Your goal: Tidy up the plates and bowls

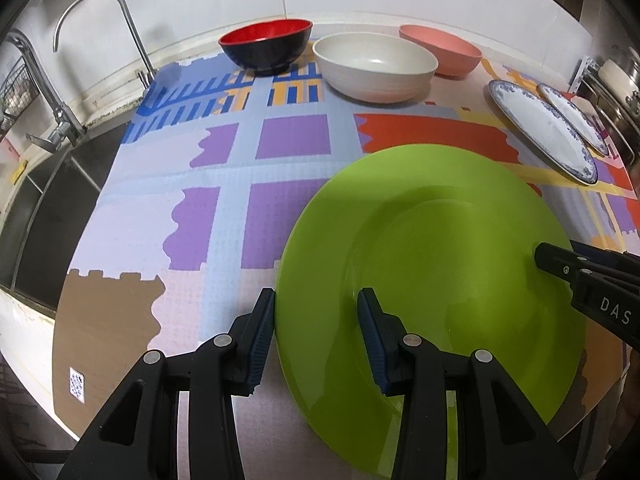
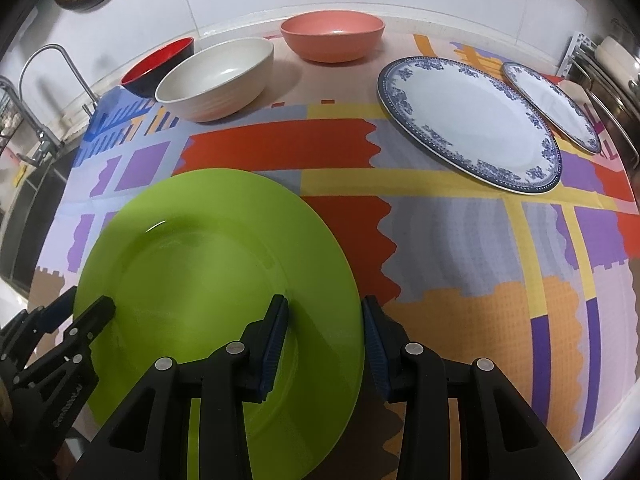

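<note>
The left gripper has its jaws parted, one finger outside the left rim of the green plate and the other above the plate's surface, straddling the edge. The right gripper is likewise spread across the plate's right rim, one finger over the plate, one outside it. Each gripper reaches in from the near side, pointing forward.

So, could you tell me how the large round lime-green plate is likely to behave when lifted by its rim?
The large round lime-green plate looks rigid, so it probably won't flex. Its glossy surface suggests a slippery rim. With open jaws straddling opposite edges, the left gripper and right gripper should keep it level.
</note>
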`<state>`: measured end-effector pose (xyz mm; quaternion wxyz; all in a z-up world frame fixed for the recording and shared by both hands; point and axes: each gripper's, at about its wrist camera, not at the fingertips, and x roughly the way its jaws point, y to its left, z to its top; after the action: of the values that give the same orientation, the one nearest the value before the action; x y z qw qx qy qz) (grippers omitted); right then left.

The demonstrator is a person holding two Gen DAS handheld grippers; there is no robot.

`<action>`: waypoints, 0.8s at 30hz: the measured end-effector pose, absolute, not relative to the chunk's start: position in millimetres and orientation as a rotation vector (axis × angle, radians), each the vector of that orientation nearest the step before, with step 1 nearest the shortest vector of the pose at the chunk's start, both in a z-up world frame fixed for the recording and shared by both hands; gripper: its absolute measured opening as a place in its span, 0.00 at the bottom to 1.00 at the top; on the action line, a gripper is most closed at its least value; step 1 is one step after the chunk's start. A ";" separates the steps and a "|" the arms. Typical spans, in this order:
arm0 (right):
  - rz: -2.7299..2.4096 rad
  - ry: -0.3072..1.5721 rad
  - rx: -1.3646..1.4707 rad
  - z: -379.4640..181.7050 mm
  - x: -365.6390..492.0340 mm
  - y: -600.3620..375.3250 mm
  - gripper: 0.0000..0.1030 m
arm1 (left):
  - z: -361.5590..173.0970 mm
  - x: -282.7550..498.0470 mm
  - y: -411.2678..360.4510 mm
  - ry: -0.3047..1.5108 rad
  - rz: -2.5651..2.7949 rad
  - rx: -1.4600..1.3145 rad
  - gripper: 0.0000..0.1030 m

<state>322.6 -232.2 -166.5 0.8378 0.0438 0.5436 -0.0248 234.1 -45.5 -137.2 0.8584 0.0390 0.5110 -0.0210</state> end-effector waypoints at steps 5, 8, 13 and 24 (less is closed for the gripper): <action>-0.056 1.153 0.085 -167.7 322.1 -231.4 0.38 | -137.8 233.4 -47.3 1.070 -0.045 0.092 0.40; -0.057 1.155 0.088 -168.0 321.8 -231.5 0.38 | -137.7 233.5 -47.4 1.070 -0.047 0.092 0.40; -0.057 1.154 0.092 -168.6 321.1 -231.8 0.38 | -137.0 233.6 -46.4 1.069 -0.055 0.086 0.42; -0.101 1.107 0.109 -157.5 318.1 -233.8 0.50 | -101.7 233.7 -41.0 0.932 -0.053 0.146 0.70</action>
<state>318.1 -233.8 -157.5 0.8481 0.0515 0.5251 -0.0480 233.7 -41.0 -101.7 0.8906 0.0701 0.4486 -0.0256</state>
